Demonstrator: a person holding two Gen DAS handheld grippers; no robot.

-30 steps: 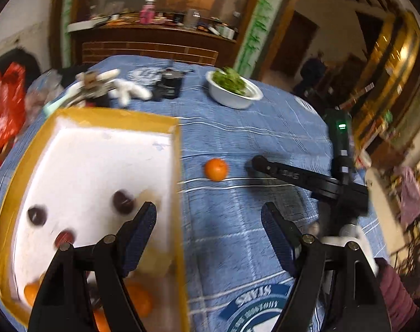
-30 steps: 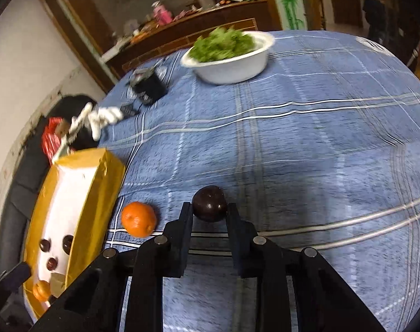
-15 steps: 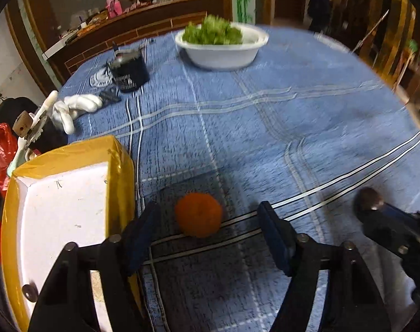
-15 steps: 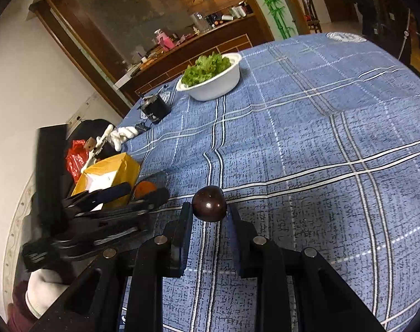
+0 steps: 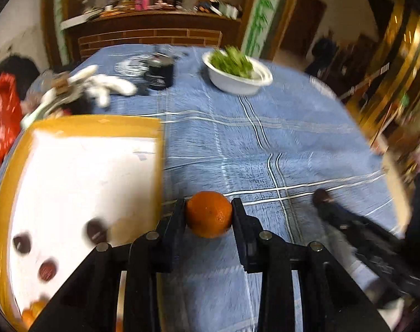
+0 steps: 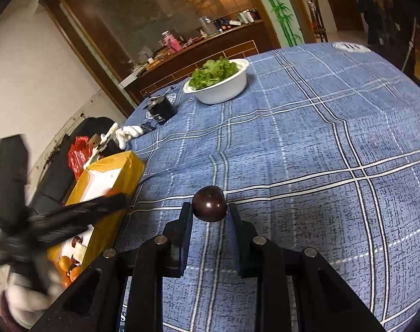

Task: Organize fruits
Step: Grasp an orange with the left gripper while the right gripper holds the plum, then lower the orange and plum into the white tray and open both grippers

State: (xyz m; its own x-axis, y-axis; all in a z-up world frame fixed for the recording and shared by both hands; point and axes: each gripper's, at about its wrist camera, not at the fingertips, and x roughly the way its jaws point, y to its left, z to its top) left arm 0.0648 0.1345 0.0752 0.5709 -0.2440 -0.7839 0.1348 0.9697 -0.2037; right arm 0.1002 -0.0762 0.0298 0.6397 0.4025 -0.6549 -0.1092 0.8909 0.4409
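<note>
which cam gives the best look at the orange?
Left wrist view. The orange sits sharp and centred, pinched in the left hand-held gripper, whose jaws have just been closing. In the right wrist view only a small orange sliver shows behind that gripper's blurred fingers.

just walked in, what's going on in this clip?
A person is sorting fruit with a handheld gripper in each hand. The left gripper has just been closing, and its pads now sit against an orange beside the yellow box. The right gripper is shut on a dark round fruit above the blue checked tablecloth. The box already holds several dark fruits and oranges. A white bowl of greens sits untouched at the far side.
</note>
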